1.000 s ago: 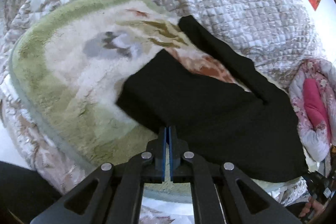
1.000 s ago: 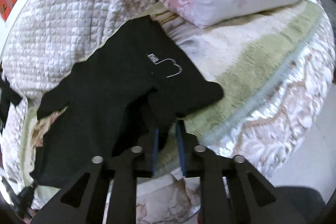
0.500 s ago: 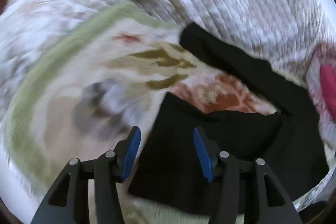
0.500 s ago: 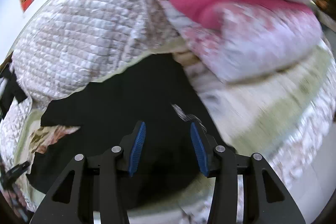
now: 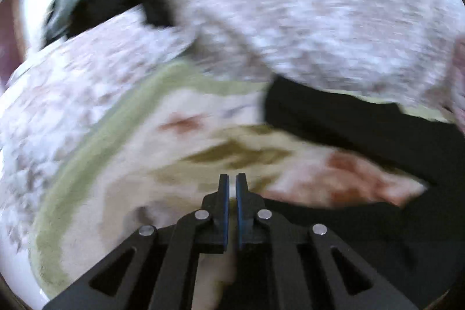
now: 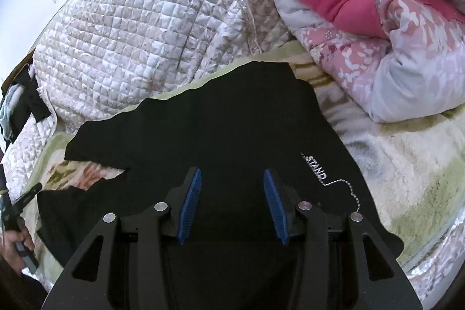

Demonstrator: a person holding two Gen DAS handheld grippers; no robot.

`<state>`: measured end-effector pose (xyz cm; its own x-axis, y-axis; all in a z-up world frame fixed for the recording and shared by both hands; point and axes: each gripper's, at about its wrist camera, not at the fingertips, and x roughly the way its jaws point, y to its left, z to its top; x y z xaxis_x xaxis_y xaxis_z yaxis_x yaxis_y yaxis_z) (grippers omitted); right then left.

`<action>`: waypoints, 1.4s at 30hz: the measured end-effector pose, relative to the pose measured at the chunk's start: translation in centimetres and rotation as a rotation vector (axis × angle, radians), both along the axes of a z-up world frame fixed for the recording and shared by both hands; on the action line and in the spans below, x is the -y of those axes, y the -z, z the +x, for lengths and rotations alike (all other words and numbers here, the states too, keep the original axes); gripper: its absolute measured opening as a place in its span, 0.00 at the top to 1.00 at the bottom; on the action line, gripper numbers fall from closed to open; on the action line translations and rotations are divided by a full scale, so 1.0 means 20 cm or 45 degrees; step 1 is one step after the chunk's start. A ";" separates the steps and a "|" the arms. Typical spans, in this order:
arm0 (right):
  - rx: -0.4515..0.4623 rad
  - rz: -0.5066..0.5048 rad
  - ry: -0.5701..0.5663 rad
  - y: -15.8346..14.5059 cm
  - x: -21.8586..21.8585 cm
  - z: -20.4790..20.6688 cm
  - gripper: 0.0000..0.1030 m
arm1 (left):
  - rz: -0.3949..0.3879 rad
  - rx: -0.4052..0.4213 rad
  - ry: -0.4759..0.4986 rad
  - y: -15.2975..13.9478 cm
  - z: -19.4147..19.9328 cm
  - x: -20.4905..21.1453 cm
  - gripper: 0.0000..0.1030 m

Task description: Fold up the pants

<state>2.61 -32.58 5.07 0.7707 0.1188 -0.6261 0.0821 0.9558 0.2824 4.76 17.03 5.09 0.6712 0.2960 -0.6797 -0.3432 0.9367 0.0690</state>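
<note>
Right fingers [image 6: 232, 205] spread wide over black pants [image 6: 232, 121], left fingers [image 5: 232, 208] nearly closed, empty, pants right.

The left wrist view is smeared with motion blur: the quilted cover [image 5: 305, 7] and the fleece blanket [image 5: 122, 153] lose their patterns. The black pants [image 5: 363, 130] run off the right edge there. Whether the left gripper [image 5: 232, 188] pinches anything is unclear. A dark object [image 5: 116, 2] at the top left cannot be identified.
</note>
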 end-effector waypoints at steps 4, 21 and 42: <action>-0.012 -0.002 -0.012 0.00 -0.02 -0.01 0.56 | -0.216 -0.002 -0.094 -0.01 -0.05 -0.13 0.90; -0.018 -0.036 -0.114 -0.01 -0.13 -0.11 0.56 | -0.508 -0.067 -0.061 0.19 -0.59 0.06 0.49; -0.110 -0.099 0.313 -0.03 0.19 -0.18 0.56 | -0.292 -0.026 -0.316 0.09 -0.66 -0.03 0.93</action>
<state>-1.02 -36.42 5.74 0.7137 -0.1164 -0.6907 0.3353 0.9225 0.1910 -8.46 17.72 3.25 0.5833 0.2862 -0.7601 -0.5635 0.8166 -0.1249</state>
